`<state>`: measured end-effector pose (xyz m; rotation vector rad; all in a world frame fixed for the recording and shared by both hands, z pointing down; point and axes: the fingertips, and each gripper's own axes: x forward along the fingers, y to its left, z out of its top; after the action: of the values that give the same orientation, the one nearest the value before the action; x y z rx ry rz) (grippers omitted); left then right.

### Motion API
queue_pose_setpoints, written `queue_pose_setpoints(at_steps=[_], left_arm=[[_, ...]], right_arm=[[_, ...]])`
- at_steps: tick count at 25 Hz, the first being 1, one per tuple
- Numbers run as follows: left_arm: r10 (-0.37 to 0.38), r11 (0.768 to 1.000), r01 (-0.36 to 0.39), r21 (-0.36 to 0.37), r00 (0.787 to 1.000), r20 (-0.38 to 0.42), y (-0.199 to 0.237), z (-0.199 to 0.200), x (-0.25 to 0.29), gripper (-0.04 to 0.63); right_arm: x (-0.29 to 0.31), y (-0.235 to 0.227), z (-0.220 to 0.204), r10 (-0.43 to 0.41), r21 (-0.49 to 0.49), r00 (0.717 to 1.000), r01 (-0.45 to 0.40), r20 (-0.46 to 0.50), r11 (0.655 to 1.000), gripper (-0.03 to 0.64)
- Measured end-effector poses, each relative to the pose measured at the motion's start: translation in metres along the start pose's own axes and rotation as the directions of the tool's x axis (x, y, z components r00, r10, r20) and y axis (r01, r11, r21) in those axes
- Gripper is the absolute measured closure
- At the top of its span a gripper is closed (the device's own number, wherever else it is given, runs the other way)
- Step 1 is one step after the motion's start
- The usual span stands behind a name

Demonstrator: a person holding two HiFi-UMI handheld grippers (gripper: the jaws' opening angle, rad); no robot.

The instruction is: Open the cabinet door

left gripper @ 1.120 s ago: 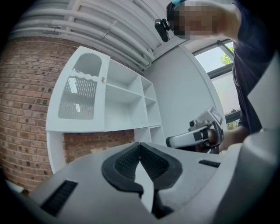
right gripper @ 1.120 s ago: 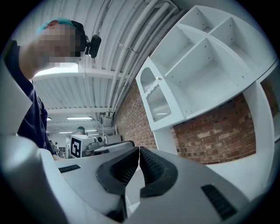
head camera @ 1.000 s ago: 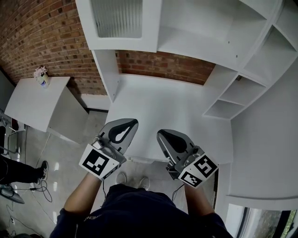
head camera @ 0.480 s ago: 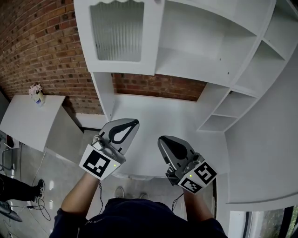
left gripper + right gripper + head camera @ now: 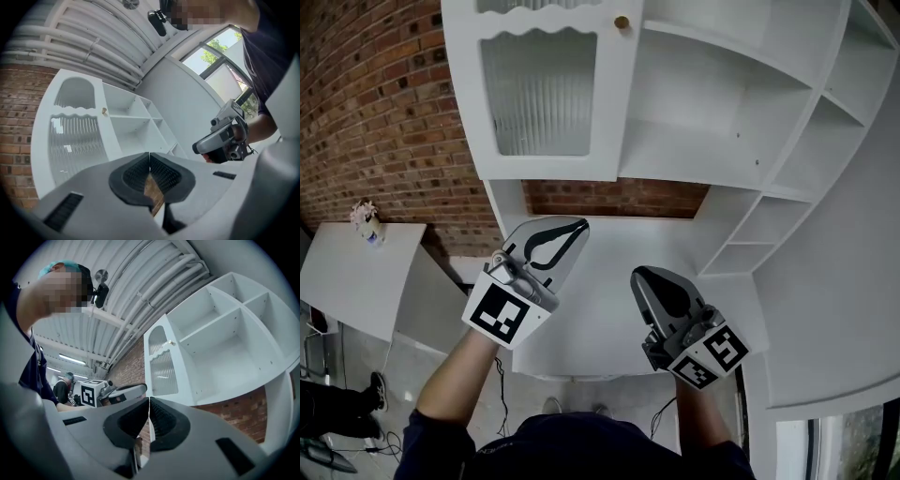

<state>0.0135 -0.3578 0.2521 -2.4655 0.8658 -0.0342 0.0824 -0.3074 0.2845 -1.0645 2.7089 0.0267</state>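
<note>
Fingers on your left gripper [image 5: 579,226] and right gripper [image 5: 637,276] are pressed together, holding nothing, over the white counter [image 5: 605,246]. The cabinet door [image 5: 539,94], with its round knob [image 5: 622,22], sits closed on the upper left, well apart from both.

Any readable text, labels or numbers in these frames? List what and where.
None readable.
Left cube: square marker pattern only, no letters.
Right cube: square marker pattern only, no letters.
Shirt: possible faint print, too small to read.
</note>
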Motion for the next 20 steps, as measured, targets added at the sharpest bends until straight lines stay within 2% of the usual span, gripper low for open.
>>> queue_pose_setpoints(at_steps=[6, 12, 16, 20], left_arm=[[-0.019, 0.996, 0.018, 0.092, 1.0, 0.009, 0.032, 0.005, 0.023, 0.586], [-0.021, 0.981, 0.019, 0.196, 1.0, 0.005, 0.054, 0.012, 0.049, 0.586], [0.009, 0.962, -0.014, 0.272, 1.0, 0.016, 0.076, 0.024, 0.066, 0.584], [0.04, 0.931, -0.046, 0.363, 0.999, 0.025, 0.098, 0.042, 0.081, 0.583]], right_arm=[[0.015, -0.021, 0.024, -0.048, -0.046, 0.998, 0.05, 0.051, 0.998, 0.591], [0.026, -0.036, 0.036, -0.06, -0.056, 0.995, 0.064, 0.08, 0.996, 0.591], [0.033, -0.042, 0.037, -0.052, -0.056, 0.995, 0.057, 0.09, 0.997, 0.591], [0.038, -0.047, 0.042, -0.045, -0.058, 0.994, 0.051, 0.102, 0.997, 0.591]])
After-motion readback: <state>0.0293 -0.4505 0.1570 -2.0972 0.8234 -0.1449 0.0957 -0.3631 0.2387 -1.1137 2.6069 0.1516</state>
